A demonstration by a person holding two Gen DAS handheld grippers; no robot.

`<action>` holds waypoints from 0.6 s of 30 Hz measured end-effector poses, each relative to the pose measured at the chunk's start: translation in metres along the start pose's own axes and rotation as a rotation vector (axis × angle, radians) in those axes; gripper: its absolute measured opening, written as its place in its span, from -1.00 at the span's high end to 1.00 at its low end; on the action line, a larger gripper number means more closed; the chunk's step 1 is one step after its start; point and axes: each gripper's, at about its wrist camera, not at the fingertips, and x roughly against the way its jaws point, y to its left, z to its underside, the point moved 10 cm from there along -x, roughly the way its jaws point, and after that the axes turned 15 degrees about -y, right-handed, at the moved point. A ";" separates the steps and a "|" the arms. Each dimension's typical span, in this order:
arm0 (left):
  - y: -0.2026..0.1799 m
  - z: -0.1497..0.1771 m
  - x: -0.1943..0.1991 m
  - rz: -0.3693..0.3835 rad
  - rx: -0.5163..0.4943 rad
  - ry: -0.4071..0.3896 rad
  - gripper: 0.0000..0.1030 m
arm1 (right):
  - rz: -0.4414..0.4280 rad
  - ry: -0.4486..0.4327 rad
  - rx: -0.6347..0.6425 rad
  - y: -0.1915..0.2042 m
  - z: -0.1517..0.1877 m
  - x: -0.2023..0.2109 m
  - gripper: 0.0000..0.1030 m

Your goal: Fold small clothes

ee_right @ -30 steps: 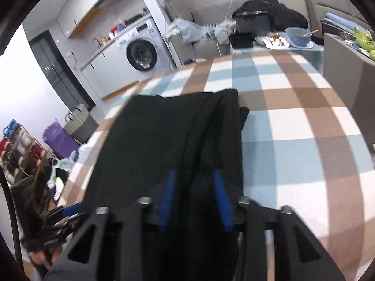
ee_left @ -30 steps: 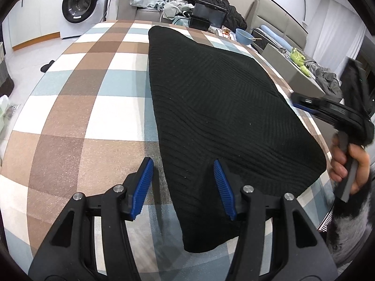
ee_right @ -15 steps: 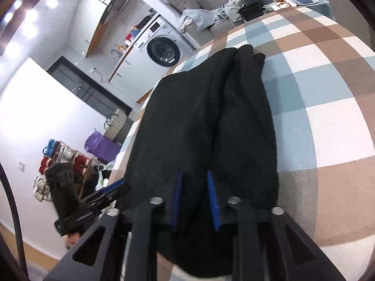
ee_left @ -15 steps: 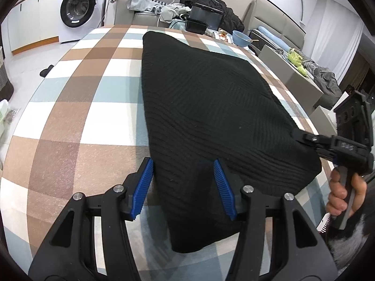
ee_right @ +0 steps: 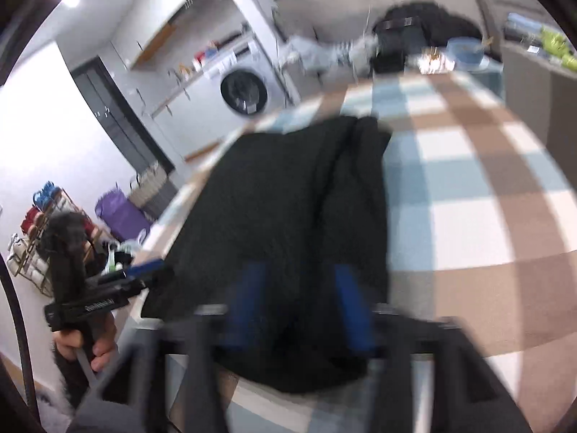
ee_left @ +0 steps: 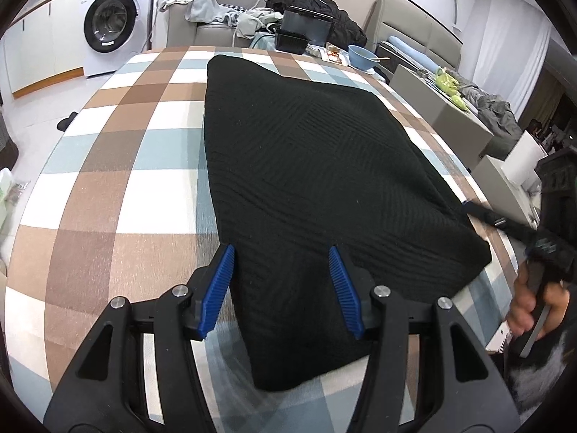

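- Black ribbed knit, one garment, lies flat on the checked cloth of my bench; it looks already doubled over, since my right view shows a lengthwise seam or layer edge running down it.
- Its long axis runs away from me toward the far end of the bench, narrow at the far corner and wide at the near end.
- My left tool hovers over the near left corner of the knit: the left pad sits right at the garment's left edge, the right pad over the cloth itself. The jaws stand spread, pinching nothing.
- My right tool is over the near right corner, as the left view shows it reaching the knit's right edge. Its jaws have just been opening; the picture is blurred, but the blue pads stand apart with knit beneath or between them and I judge nothing is gripped.
- Both tools are at the near end, one per corner; neither is closer to the far end.
- My judgement: the next fold turns on that long axis, near end carried toward far end, so each tool needs a near corner.
- Count: one black garment, two tools, one bench; beyond it one washing machine, one blue bowl, a pile of other clothes.
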 end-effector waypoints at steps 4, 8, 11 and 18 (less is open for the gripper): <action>-0.002 0.011 0.002 0.016 -0.014 0.018 0.02 | 0.036 0.029 -0.006 -0.017 0.007 0.011 -0.38; -0.002 0.012 0.003 0.010 -0.009 0.020 0.02 | 0.046 0.077 -0.047 -0.028 0.022 0.003 -0.38; -0.003 0.010 0.007 0.003 -0.014 0.017 0.02 | 0.044 0.066 -0.032 -0.028 0.022 0.009 -0.38; -0.014 0.001 0.036 -0.008 -0.127 -0.110 -0.11 | 0.099 -0.009 0.049 -0.030 0.011 0.019 -0.49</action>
